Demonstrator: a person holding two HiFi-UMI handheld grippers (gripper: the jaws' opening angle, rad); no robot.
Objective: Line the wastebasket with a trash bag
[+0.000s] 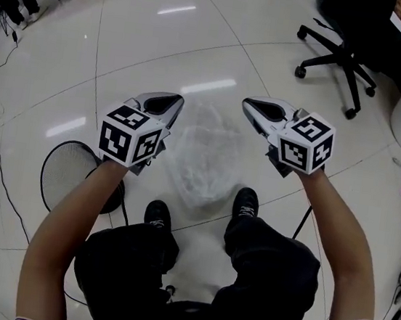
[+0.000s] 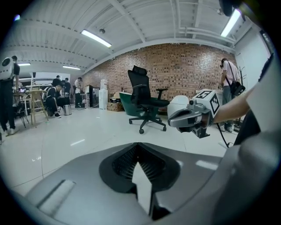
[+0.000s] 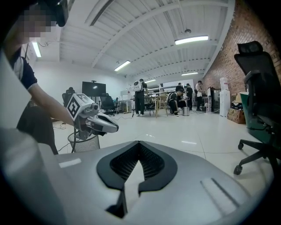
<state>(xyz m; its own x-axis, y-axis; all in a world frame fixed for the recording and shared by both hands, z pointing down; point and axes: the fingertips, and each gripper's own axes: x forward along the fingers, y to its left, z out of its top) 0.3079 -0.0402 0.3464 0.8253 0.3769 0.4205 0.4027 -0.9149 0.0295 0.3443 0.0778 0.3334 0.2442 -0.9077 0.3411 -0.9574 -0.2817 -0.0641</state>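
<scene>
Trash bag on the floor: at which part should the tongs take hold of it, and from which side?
Probably a raised wrinkle near the edge of the trash bag, from above. It lies crumpled and low on the floor, so only a fold that stands up offers a pinch. The left gripper and right gripper are shut and must open first.

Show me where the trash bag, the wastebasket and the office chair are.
trash bag [image 1: 205, 152], head view, middle of the crumpled clear plastic.
wastebasket [image 1: 67, 169], head view, bare mesh inside its rim.
office chair [image 1: 343, 59], head view, hub of its wheeled base.
</scene>
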